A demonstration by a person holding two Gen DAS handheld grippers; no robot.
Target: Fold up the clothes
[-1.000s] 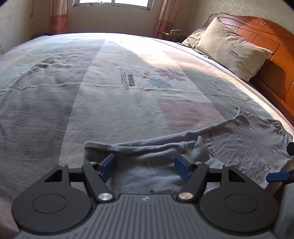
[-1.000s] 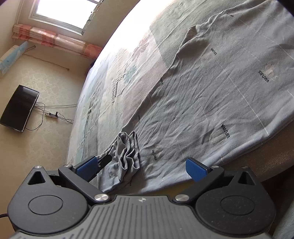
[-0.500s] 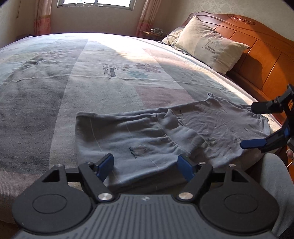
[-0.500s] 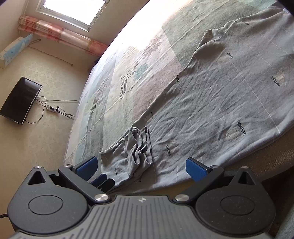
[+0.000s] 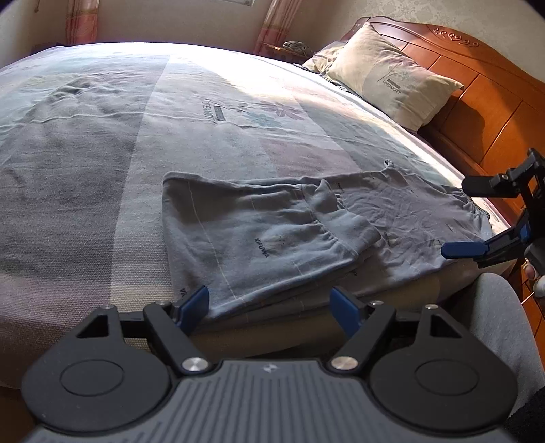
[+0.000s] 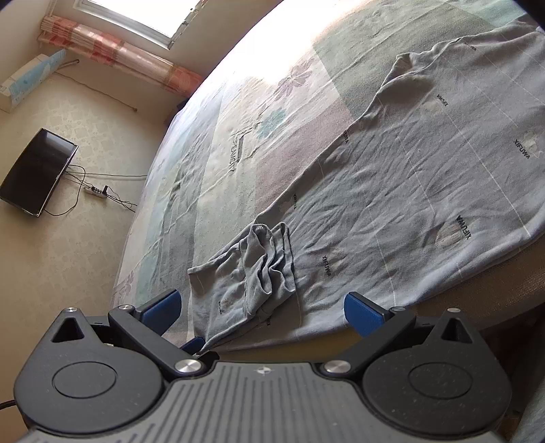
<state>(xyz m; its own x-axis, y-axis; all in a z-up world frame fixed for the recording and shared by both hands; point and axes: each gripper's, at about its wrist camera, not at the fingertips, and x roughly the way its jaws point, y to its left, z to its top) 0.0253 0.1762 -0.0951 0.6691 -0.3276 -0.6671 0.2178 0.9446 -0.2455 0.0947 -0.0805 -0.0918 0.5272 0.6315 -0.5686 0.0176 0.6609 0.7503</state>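
Both hand-held grippers, left (image 5: 272,306) and right (image 6: 264,308), hang spread and empty over the near edge of the bed (image 5: 102,136), where the grey trousers (image 5: 272,231) lie partly folded.

Bedroom. Large bed (image 5: 102,153) under a patchwork floral sheet in grey, green and pink panels; strong sunlight washes its far side. Carved orange wooden headboard (image 5: 477,88) at right, beige pillow (image 5: 391,78) leaning on it. Window (image 6: 136,13) with pink patterned curtains (image 6: 119,54). Cream patterned wallpaper (image 6: 85,238). Black flat screen (image 6: 35,172) with cables and a power strip (image 6: 97,191) beside it.
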